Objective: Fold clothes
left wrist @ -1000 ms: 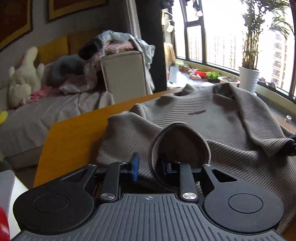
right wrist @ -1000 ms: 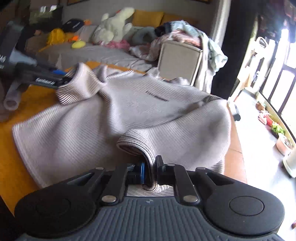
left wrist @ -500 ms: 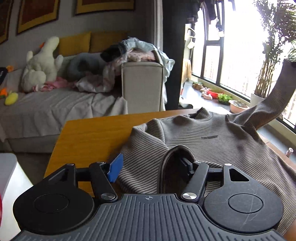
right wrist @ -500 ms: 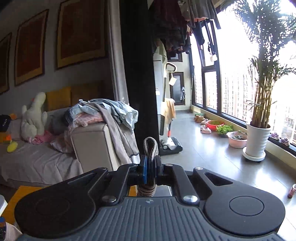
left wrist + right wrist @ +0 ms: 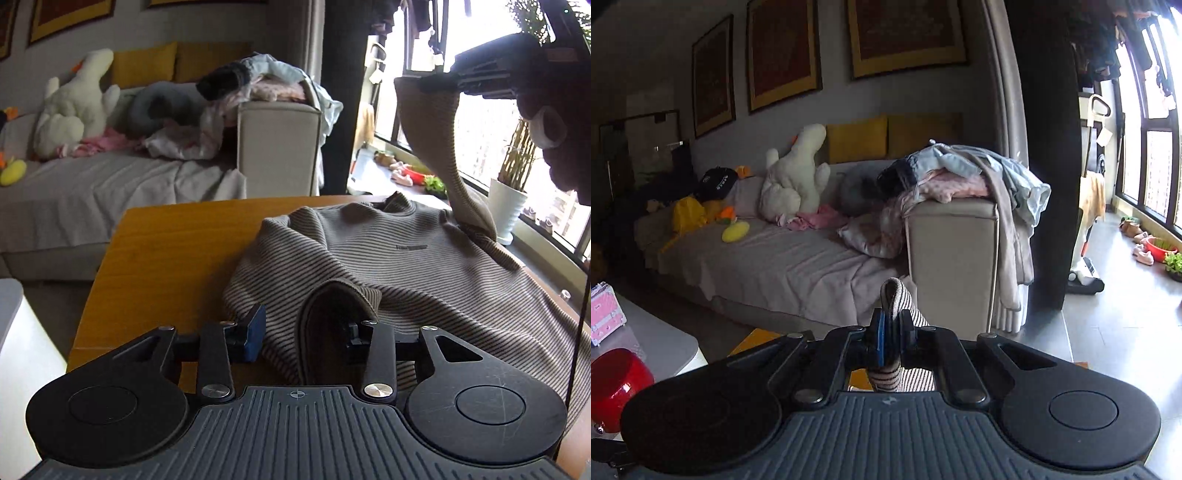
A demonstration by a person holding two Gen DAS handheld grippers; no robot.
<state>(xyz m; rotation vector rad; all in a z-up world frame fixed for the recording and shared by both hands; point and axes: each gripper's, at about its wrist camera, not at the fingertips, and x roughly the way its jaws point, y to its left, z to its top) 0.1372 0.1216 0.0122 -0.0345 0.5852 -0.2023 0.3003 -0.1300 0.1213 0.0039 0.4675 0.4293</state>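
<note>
**Striped sweater on the worktop, one sleeve raised**

The sweater is spread on the orange worktop, filling the centre and right of the left wrist frame. The left gripper is seen at lower centre with its fingers apart; one sleeve cuff is draped over the right-hand finger and is not pinched. At the upper right of that frame the other sleeve is held aloft by the right gripper. In the right wrist frame its fingers are seen clamped on that striped sleeve end at centre, with a sofa behind.
</note>
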